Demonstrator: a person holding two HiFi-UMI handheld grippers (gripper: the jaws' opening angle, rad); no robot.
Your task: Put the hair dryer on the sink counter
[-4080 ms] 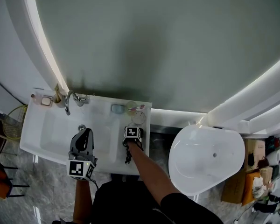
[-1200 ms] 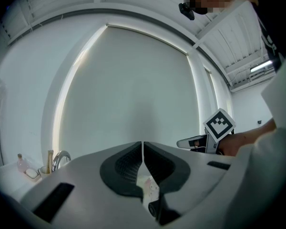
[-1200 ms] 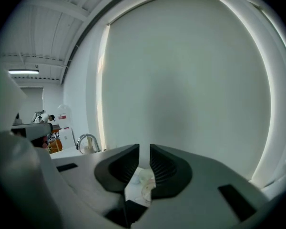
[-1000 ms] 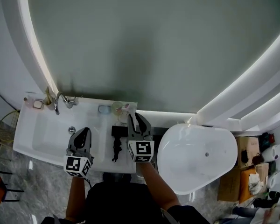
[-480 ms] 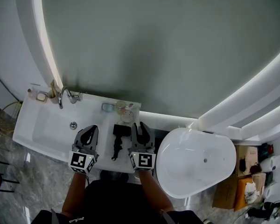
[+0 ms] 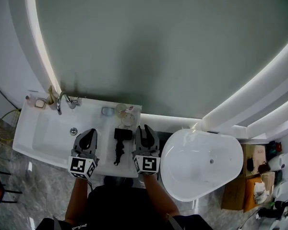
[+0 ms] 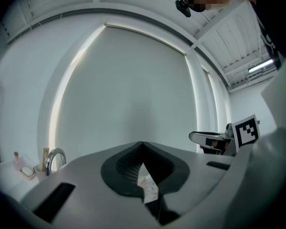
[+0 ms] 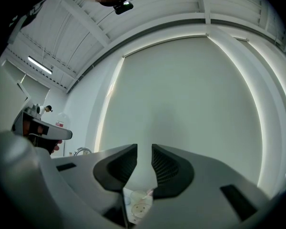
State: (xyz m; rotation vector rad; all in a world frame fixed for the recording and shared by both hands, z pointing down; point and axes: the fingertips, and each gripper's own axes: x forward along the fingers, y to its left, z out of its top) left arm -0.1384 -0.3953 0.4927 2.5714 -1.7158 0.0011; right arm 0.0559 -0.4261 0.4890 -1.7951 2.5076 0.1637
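The black hair dryer (image 6: 119,146) lies flat on the white sink counter (image 6: 103,150), head toward the wall, handle and cord toward me. Neither gripper touches it. My right gripper (image 6: 145,129) hovers just right of it, jaws a little apart with nothing between them; the right gripper view shows the gap at my right gripper (image 8: 144,149). To the dryer's left, over the basin's right edge, my left gripper (image 6: 90,132) has its jaws together, and in its own view the left gripper (image 7: 143,143) holds nothing.
The sink basin (image 6: 50,134) and chrome faucet (image 6: 61,102) are at left. Small cups and a dish (image 6: 126,110) stand at the counter's back, and a soap dish (image 6: 38,103) at the far left corner. A white bathtub (image 6: 201,162) lies close on the right.
Four seconds ago my right gripper was down over the dryer on the counter. It has since drawn back to the dryer's right side, jaws apart. The dryer stays where it lay.
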